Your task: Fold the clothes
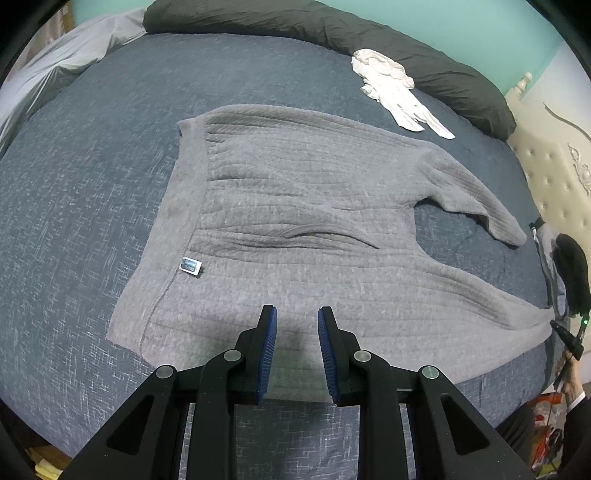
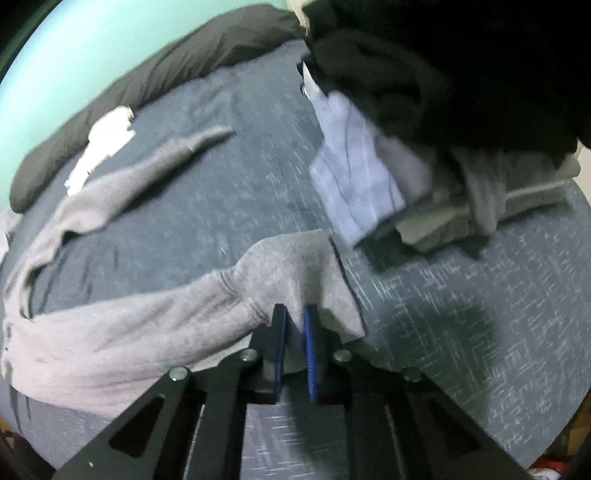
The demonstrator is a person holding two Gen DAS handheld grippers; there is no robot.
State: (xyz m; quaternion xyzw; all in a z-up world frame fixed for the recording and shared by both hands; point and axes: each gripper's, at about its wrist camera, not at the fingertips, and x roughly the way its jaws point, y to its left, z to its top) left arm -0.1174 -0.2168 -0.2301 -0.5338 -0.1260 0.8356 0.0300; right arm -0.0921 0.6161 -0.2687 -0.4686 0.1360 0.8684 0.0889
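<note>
A grey ribbed sweater [image 1: 295, 206] lies spread flat on the blue-grey bed cover [image 1: 74, 184], hem to the left with a small label [image 1: 191, 266] on it. My left gripper [image 1: 297, 317] hangs open just above the sweater's near edge, with nothing between its blue pads. The near sleeve [image 2: 166, 325] stretches away to the right. My right gripper [image 2: 294, 314] is shut on that sleeve's cuff end [image 2: 295, 258], and the fabric bunches up between its pads. The far sleeve [image 2: 177, 151] lies flat on the cover.
A crumpled white garment [image 1: 395, 92] lies at the far side near a long dark pillow [image 1: 332, 29]. A pile of folded clothes [image 2: 443, 184], pale blue, grey and black, sits by the right gripper. A cream tufted headboard [image 1: 554, 166] bounds the right.
</note>
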